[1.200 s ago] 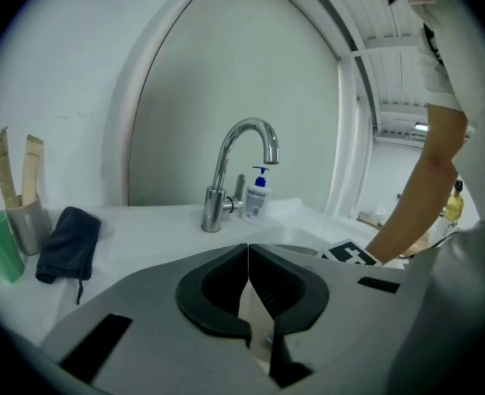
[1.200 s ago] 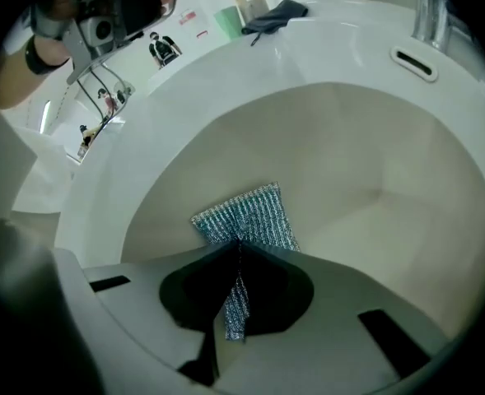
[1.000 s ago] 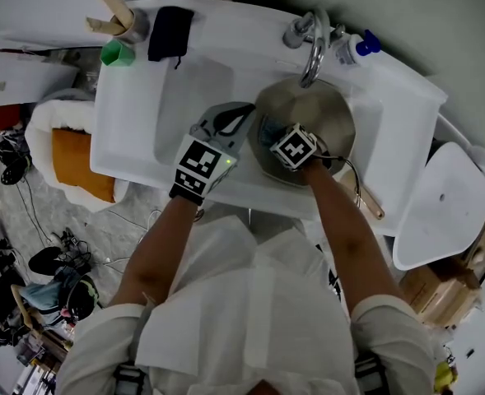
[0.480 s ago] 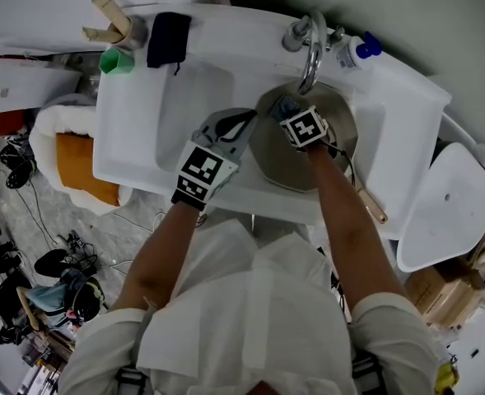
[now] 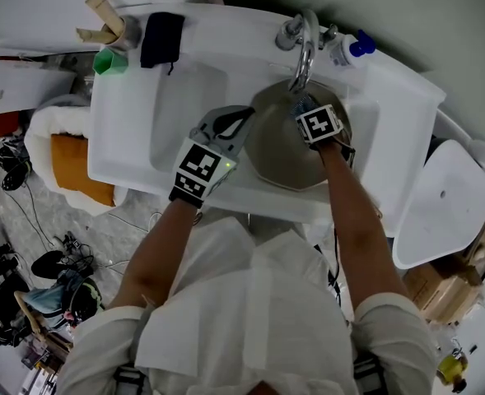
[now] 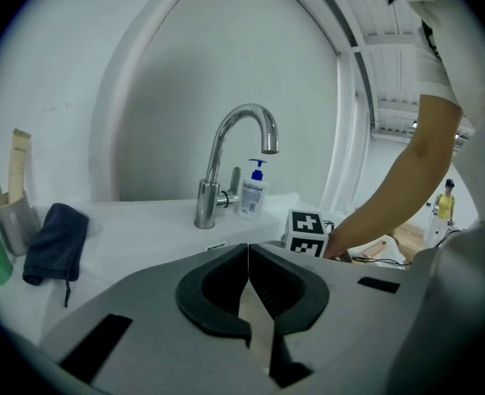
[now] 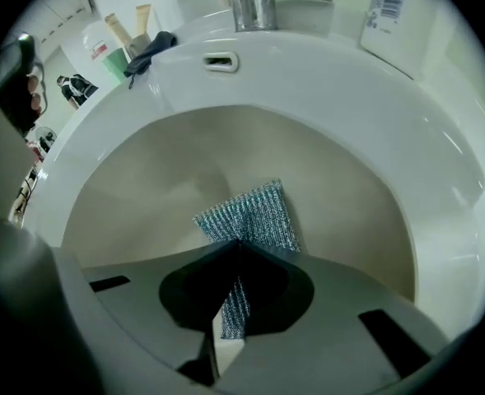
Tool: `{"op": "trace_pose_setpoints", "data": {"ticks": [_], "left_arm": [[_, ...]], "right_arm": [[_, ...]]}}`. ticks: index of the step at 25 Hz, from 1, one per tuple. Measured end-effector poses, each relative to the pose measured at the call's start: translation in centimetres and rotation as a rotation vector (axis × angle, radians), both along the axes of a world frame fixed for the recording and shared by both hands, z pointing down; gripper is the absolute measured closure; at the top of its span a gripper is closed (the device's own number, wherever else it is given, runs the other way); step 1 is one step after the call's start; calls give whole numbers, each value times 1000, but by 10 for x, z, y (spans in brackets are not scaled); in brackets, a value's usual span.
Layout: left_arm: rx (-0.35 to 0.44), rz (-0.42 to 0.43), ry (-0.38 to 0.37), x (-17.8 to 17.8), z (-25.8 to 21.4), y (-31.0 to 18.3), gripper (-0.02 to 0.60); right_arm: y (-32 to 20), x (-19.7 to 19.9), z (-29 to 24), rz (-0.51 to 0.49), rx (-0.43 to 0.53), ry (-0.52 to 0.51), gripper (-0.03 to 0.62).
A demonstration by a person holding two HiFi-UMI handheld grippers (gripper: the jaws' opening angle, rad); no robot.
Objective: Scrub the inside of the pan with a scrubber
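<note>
A round metal pan (image 5: 279,151) lies in the white sink basin (image 5: 361,151). My right gripper (image 5: 305,108) reaches into the pan's far side, just under the tap, and is shut on a blue-grey mesh scrubber (image 7: 254,215). In the right gripper view, the scrubber fans out from the gripper (image 7: 237,243) and lies against the pan's beige inner wall (image 7: 143,196). My left gripper (image 5: 240,122) rests at the pan's left rim, jaws shut. In the left gripper view, nothing shows between the jaws of this gripper (image 6: 248,248).
A chrome faucet (image 5: 302,46) arches over the pan, with a soap bottle (image 5: 349,49) beside it. A dark cloth (image 5: 161,35) and a green cup (image 5: 109,60) sit at the counter's far left. A white rounded lid-like piece (image 5: 440,200) stands to the right of the sink.
My right gripper has carried the scrubber from the pan's near-left part up to its far side under the faucet. The left gripper has stayed at the pan's left rim.
</note>
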State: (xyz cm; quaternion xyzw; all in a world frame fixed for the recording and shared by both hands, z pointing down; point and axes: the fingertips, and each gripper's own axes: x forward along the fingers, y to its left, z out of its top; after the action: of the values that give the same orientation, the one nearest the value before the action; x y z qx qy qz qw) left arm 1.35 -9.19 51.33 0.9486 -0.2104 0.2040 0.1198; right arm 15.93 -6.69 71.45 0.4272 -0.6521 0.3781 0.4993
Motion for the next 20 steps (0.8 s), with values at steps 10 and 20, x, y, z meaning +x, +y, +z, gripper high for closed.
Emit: {"op": "trace_pose_setpoints", "data": {"ticks": [10,20], "left_arm": [[6,-9,20,0,-4,0,565],[6,-14,20,-4,-6,6,565]], "right_arm": [[54,1,-1,-10,-157,-19,580],[98,-52,1,-123,-272,-122,580]]}}
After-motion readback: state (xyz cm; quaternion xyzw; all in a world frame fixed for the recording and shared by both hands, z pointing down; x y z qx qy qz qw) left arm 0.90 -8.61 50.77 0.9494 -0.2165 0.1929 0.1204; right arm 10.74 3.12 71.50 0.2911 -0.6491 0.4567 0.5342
